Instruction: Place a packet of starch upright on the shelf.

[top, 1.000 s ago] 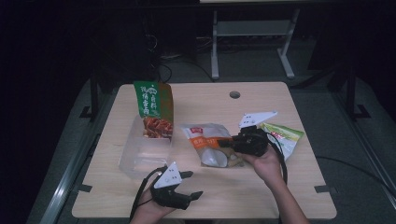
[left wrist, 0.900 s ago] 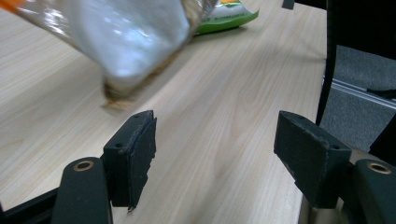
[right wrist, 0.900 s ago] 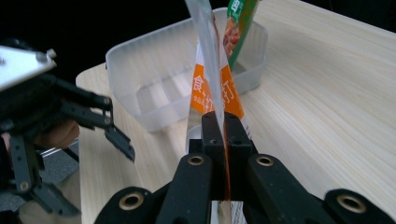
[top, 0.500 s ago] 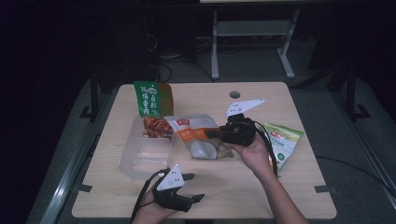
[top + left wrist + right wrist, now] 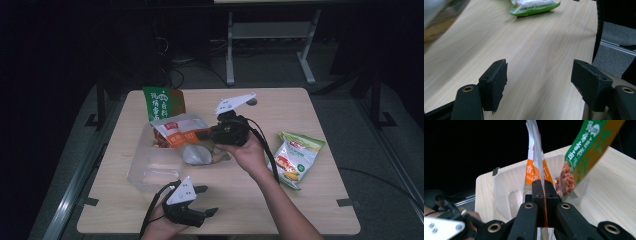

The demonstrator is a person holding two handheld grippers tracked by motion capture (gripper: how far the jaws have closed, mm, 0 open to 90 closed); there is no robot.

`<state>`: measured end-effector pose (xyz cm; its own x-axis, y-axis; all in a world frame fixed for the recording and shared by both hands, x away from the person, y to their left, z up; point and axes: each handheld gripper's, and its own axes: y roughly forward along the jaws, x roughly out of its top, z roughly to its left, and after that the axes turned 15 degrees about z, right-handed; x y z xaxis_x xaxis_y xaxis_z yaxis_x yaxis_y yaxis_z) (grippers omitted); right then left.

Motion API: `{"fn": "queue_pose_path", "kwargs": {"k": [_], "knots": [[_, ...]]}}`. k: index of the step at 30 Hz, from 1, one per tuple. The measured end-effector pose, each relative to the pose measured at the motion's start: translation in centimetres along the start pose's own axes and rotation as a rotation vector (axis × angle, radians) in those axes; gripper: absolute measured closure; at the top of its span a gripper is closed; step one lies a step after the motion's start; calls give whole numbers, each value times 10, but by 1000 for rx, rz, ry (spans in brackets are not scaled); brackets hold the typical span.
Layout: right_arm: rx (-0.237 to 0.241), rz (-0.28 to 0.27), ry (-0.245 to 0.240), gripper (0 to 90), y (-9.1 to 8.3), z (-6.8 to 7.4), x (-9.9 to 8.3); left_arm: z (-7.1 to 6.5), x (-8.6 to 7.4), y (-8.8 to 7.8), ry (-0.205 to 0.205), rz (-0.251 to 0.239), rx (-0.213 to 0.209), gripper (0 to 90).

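My right gripper (image 5: 204,134) is shut on the edge of an orange-and-white snack bag (image 5: 176,134), which hangs tilted over the clear plastic bin (image 5: 142,172). In the right gripper view the jaws (image 5: 545,187) pinch the bag's thin edge (image 5: 535,157) above the bin (image 5: 502,187). A green-and-orange bag (image 5: 162,102) stands at the bin's far end and appears beside the held bag as a green packet (image 5: 584,152). My left gripper (image 5: 207,200) rests open near the table's front edge, its pads (image 5: 496,82) apart over bare wood.
A green-and-white snack bag (image 5: 296,157) lies on the table right of my right forearm and shows far off in the left gripper view (image 5: 534,6). The wooden table (image 5: 310,115) has a round hole near its back edge.
My right gripper has carried the orange-and-white bag left and upward from the table's middle to above the bin. The left gripper has stayed put.
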<state>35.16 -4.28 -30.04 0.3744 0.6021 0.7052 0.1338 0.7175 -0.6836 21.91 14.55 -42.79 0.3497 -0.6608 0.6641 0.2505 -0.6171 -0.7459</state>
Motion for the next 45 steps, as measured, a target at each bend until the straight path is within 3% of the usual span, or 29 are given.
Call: {"fn": "queue_pose_path", "kwargs": {"k": [15, 19, 21, 25, 30, 35, 37, 41, 45], "knots": [[44, 19, -16, 896, 36, -3, 35, 4, 2, -7, 15, -20, 7, 280], [63, 17, -23, 896, 48, -2, 44, 3, 3, -10, -1, -9, -4, 278], [67, 12, -22, 896, 54, -1, 50, 3, 1, -12, 14, 10, 2, 278], [89, 0, -9, 896, 73, -4, 58, 3, -6, -17, 7, 14, -1, 278], [106, 24, 19, 896, 101, -7, 66, 0, -13, -20, -18, 6, -9, 278], [118, 30, 62, 897, 124, -11, 66, 0, -17, -20, -16, 4, -6, 276], [123, 8, 85, 897, 131, -13, 62, 0, -18, -20, -9, 10, -4, 276], [130, -21, 129, 897, 141, -17, 53, 1, -19, -18, -11, 16, -8, 276], [140, -31, 140, 890, 148, -18, 45, 1, -18, -16, -2, 16, -4, 276]]}}
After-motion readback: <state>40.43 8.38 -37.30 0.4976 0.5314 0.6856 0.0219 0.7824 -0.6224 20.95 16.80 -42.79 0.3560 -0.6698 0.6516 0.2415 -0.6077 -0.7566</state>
